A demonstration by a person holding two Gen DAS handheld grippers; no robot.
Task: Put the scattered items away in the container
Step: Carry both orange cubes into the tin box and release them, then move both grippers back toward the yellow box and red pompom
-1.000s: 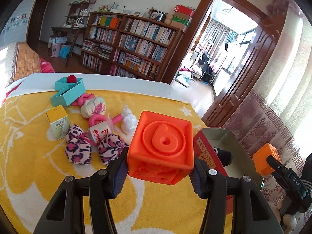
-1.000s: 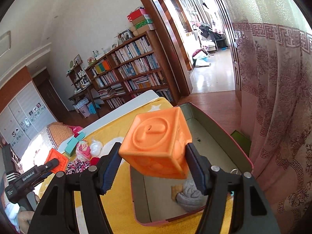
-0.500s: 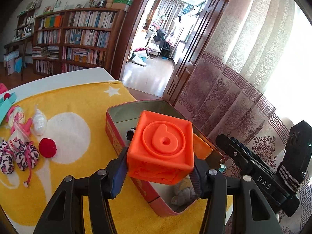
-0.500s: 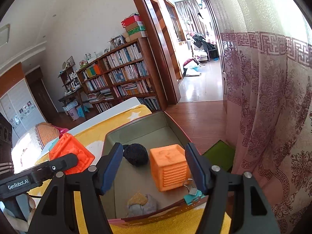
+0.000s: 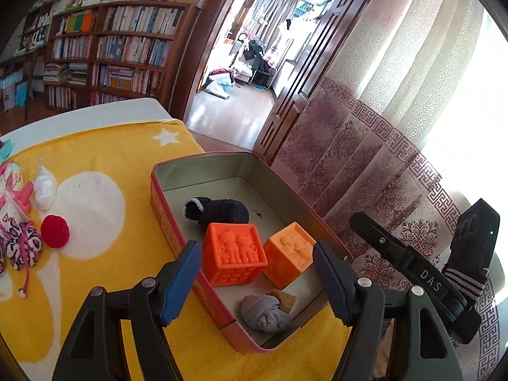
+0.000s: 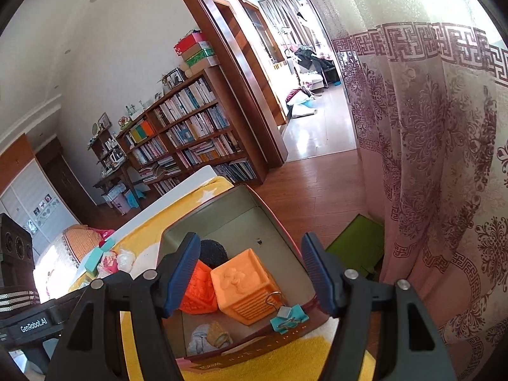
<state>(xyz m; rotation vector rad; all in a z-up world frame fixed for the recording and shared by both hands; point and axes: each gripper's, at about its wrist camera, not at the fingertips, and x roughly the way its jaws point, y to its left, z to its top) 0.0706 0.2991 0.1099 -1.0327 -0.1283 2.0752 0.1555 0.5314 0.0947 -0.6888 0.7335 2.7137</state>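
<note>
Now left tool (image 5: 257,273) opening, jaws empty above red metal tin (image 5: 165,219), right tool (image 6: 247,273) wide, empty, tin on yellow terry towel (image 5: 95,158), inside embossed orange cube (image 5: 235,254), paler cube (image 5: 289,254), fuzzy black sock (image 5: 219,211), grey sock roll (image 5: 263,314).

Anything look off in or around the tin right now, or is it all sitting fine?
Mostly fine. One oddity: a teal binder clip is clipped on the tin's near rim rather than inside it. The dark orange cube and light orange cube sit tilted against each other.
</note>
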